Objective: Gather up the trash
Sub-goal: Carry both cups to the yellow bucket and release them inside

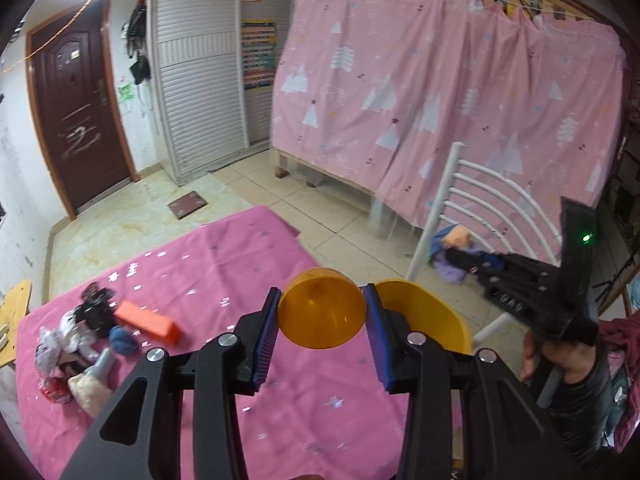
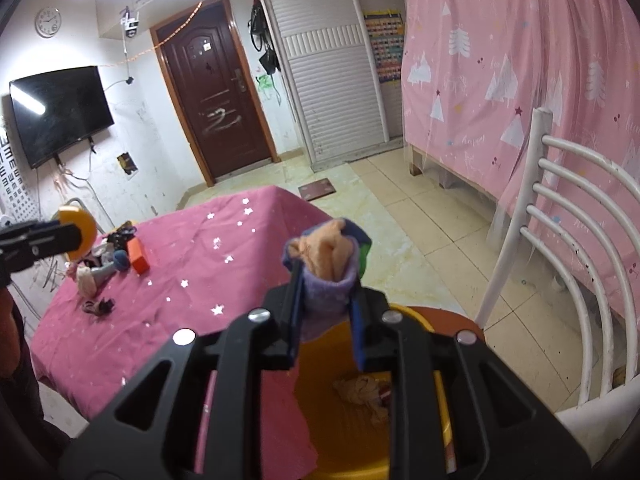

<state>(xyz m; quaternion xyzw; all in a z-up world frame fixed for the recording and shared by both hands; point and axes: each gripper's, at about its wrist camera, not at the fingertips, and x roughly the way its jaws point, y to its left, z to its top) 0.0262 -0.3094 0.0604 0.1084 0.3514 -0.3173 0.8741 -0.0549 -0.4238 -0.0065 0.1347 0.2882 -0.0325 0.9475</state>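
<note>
My left gripper [image 1: 322,316] is shut on an orange round lid [image 1: 322,314], held above the pink-clothed table [image 1: 224,272]. It also shows at the left of the right wrist view [image 2: 78,236]. My right gripper [image 2: 326,280] is shut on a purple sock stuffed with peach cloth [image 2: 328,268], above the open yellow bin [image 2: 344,432]. The bin's rim [image 1: 424,312] shows beside the lid. A crumpled tissue [image 2: 362,394] lies inside the bin. A trash pile [image 1: 92,340] lies on the table's left: an orange block [image 1: 148,320], a blue ball [image 1: 122,340], wrappers, a small bottle.
A white metal chair [image 2: 560,248] stands right of the bin. A pink curtain [image 1: 440,92] covers a bed frame behind it. A dark door [image 2: 216,92] and a wall television [image 2: 60,112] are at the back. Tiled floor lies between the table and the bed.
</note>
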